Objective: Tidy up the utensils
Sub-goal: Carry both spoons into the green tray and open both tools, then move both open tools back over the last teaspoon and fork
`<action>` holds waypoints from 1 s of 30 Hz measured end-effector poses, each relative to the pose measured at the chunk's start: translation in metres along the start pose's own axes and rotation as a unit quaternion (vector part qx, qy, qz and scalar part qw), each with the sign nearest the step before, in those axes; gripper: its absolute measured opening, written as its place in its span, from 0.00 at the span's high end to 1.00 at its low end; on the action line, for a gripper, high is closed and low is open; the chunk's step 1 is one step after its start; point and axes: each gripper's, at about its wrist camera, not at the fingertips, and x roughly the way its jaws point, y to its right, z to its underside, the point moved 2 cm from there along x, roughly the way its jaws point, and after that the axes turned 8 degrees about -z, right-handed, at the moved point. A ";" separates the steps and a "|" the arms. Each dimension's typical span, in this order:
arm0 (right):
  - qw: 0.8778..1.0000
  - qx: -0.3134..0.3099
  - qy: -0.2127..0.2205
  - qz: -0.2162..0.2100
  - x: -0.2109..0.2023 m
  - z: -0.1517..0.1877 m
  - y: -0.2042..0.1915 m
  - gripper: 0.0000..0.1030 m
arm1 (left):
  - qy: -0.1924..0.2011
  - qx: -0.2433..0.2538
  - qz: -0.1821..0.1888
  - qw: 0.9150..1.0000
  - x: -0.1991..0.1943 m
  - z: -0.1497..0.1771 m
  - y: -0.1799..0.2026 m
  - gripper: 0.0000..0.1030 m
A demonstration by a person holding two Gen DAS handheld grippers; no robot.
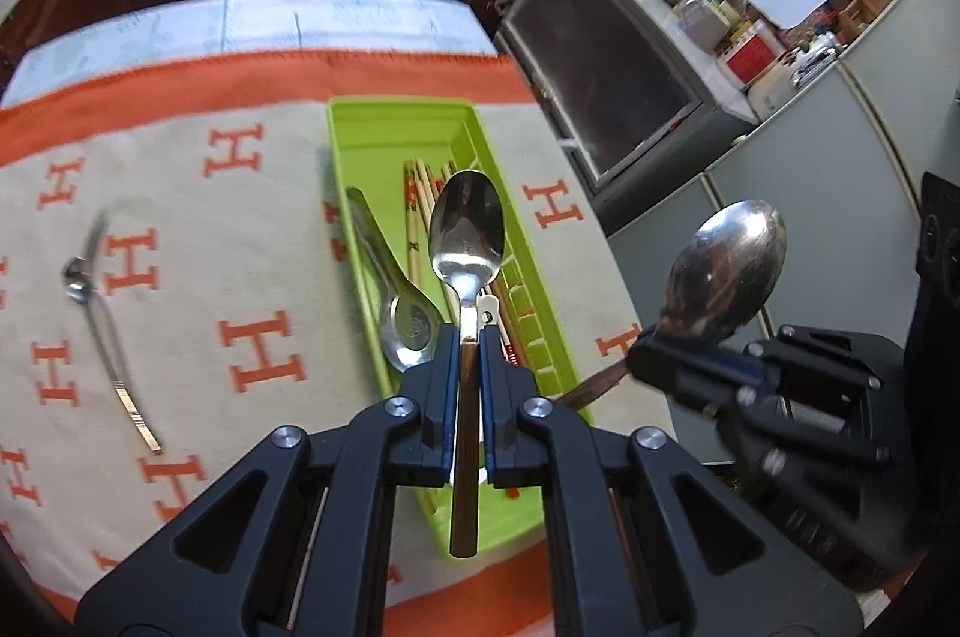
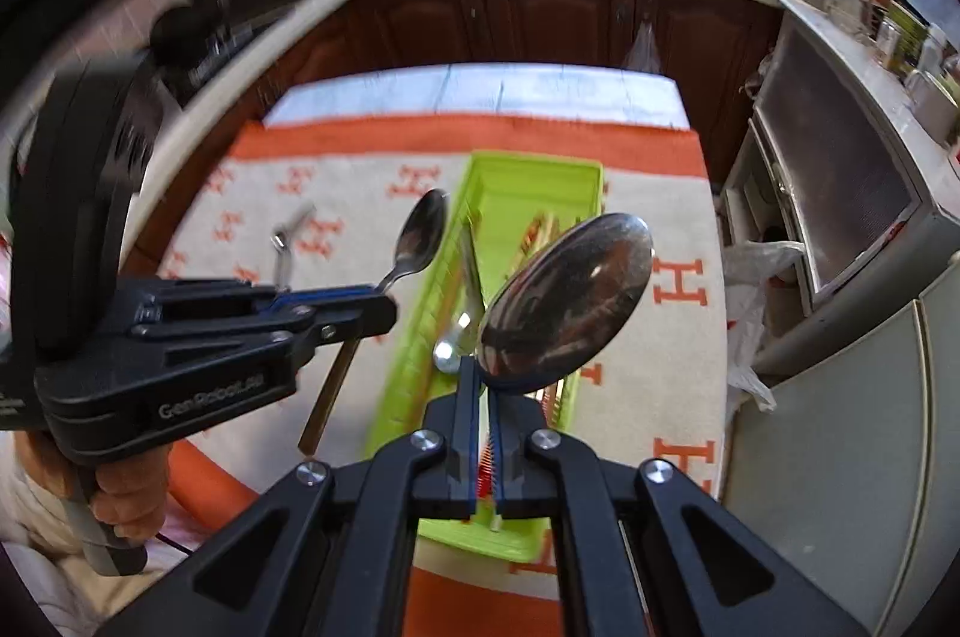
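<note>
Two spoons were up in the air! The left gripper [image 1: 470, 337] was clamped on a wood-handled spoon [image 1: 467, 232], bowl forward, above the green tray [image 1: 384, 121]. Just to its right, the right gripper [image 2: 483, 385] pinched a bigger spoon [image 2: 567, 298]. A teaspoon [image 1: 81, 277] lay far left on the cloth [image 1: 198, 229].

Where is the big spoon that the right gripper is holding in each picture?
Left wrist view: the big spoon is at the right edge, beside the green tray.
Right wrist view: it fills the centre, just above the right gripper.
Shared landmark: the green tray.
</note>
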 end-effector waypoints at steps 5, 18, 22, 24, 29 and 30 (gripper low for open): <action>0.999 0.010 -0.028 -0.013 0.029 -0.009 0.012 0.97 | -0.025 -0.010 -0.006 1.000 0.039 0.003 -0.002 0.96; 0.996 0.078 -0.036 -0.023 0.086 -0.044 0.036 0.97 | -0.020 0.002 -0.018 1.000 0.045 0.003 -0.010 0.95; 0.996 0.084 -0.030 -0.032 0.083 -0.046 0.032 0.97 | -0.016 0.000 -0.024 1.000 0.036 0.003 -0.017 0.94; 0.996 0.084 -0.026 -0.032 0.079 -0.046 0.028 0.97 | -0.014 -0.001 -0.030 0.999 0.031 0.004 -0.023 0.87; 0.994 0.094 -0.027 -0.051 0.076 -0.044 0.019 0.97 | -0.004 -0.015 -0.048 0.999 0.017 0.010 -0.042 0.75; 0.994 0.093 -0.028 -0.053 0.076 -0.043 0.015 0.97 | -0.004 -0.018 -0.051 0.999 0.015 0.011 -0.047 0.75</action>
